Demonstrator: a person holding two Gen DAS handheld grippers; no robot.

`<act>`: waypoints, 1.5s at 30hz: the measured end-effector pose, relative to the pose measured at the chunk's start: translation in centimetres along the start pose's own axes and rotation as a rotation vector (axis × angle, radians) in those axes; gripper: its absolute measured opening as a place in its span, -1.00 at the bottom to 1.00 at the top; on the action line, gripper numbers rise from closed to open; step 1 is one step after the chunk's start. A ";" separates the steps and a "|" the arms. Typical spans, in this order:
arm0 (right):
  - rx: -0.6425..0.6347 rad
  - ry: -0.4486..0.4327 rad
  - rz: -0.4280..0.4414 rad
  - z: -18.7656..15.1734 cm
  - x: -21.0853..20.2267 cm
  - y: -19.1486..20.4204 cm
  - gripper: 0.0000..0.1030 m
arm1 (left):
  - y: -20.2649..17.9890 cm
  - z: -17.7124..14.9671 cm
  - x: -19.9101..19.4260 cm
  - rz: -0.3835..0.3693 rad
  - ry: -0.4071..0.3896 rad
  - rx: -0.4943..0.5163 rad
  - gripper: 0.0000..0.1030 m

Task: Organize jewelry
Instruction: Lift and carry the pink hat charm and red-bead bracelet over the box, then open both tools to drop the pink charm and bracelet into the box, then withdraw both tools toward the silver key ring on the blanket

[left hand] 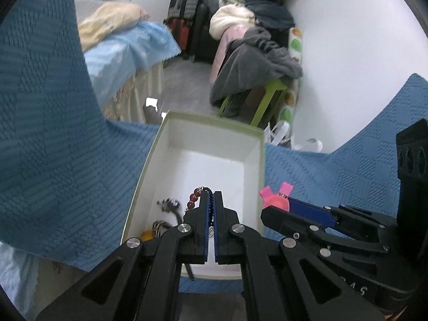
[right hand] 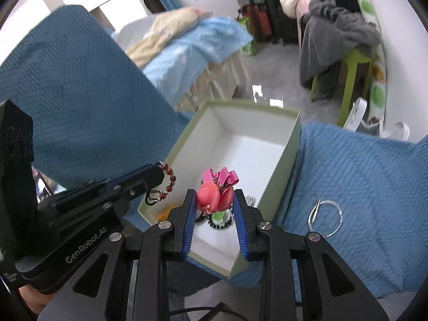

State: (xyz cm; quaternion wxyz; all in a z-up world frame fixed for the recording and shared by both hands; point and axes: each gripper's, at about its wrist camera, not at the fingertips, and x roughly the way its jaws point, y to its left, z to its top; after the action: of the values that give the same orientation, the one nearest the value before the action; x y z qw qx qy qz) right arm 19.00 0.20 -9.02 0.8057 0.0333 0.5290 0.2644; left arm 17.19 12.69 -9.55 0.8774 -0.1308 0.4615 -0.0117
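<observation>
A pale green box [left hand: 258, 157] [right hand: 294, 144] with a white inside sits on the blue bedspread [left hand: 67, 160]. My left gripper [left hand: 213, 194] hangs over it, shut on a red bead bracelet [left hand: 194, 198] [right hand: 169, 180] that dangles from its tips. My right gripper [right hand: 215, 196] hovers over the near end of the box, shut on a pink hat-shaped hair clip [right hand: 211, 194] [left hand: 276, 199] with a pink bow. Several small pieces lie in the box: a dark chain piece [left hand: 169, 204], a striped piece [left hand: 159, 226], a green beaded one [right hand: 219, 218].
A silver hoop [right hand: 325, 218] lies on the bedspread [right hand: 361, 187] right of the box. Beyond the bed's edge are grey floor, a green stool [right hand: 350, 80] piled with clothes, suitcases [left hand: 184, 2] and a second bed with a light blue cover [left hand: 128, 48].
</observation>
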 end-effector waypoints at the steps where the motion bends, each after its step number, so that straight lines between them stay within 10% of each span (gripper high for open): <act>1: -0.002 0.018 -0.004 -0.2 0.6 0.1 -0.52 | 0.3 -0.2 0.5 0.005 0.014 -0.007 -1.00; 29: -0.005 -0.003 -0.051 -0.9 -0.9 -0.4 -0.23 | 1.2 -0.9 1.5 0.087 0.076 -0.027 -0.90; 30: -0.002 -0.016 -0.053 -0.8 -1.4 -0.6 -0.23 | 0.9 -0.8 1.1 0.091 0.062 -0.027 -0.77; 34: 0.009 -0.071 -0.058 -0.4 -3.8 -1.6 -0.23 | 0.1 -0.3 -0.7 0.103 -0.010 -0.034 0.88; 45: 0.074 -0.161 -0.109 -1.1 -8.5 -6.6 -0.23 | -6.9 -0.7 -0.7 0.027 -0.048 0.066 0.87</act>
State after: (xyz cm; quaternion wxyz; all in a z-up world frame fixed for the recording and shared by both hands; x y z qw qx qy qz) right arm 18.10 -9.68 -4.57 0.8572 0.0553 0.4728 0.1967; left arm 16.90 6.02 -7.68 0.8921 -0.0959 0.4413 -0.0118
